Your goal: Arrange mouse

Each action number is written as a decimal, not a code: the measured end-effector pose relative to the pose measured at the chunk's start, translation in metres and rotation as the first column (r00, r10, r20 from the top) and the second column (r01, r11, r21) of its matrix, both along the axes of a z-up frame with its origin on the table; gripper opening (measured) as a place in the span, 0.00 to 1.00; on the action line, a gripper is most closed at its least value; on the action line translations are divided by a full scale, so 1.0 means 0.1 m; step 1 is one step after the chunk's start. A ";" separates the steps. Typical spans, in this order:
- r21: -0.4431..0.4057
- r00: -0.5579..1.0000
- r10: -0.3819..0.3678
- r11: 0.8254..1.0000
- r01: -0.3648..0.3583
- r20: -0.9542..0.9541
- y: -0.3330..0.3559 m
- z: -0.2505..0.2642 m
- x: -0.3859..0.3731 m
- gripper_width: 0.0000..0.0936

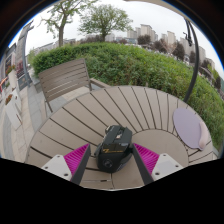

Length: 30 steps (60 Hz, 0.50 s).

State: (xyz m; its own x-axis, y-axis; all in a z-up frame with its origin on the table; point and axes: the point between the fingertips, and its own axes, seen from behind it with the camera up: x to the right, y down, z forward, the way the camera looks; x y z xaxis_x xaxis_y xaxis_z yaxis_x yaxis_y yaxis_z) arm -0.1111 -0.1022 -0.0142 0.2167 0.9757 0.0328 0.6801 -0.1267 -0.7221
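Observation:
A black computer mouse [114,146] with a yellow mark on its back lies on a round table of wooden slats [95,112], near the table's front edge. My gripper [112,153] is open with its fingers on either side of the mouse. The pink pads [77,157] stand a little off its flanks, and a narrow gap shows on the left. A round pale lilac mouse mat [187,126] lies flat on the table, to the right of the mouse and beyond the right finger.
A slatted wooden chair [63,80] stands at the table's far left. A green hedge [135,62] runs behind the table, with trees and buildings beyond. A dark post [194,55] rises at the right.

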 end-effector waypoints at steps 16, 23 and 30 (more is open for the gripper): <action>-0.028 0.999 0.041 0.999 -0.040 0.026 -0.04 -0.10 -0.26 0.92; -0.034 0.998 0.048 0.998 -0.047 0.028 -0.04 -0.10 -0.35 0.91; -0.046 0.998 0.049 0.998 -0.048 0.028 -0.07 -0.11 -0.40 0.86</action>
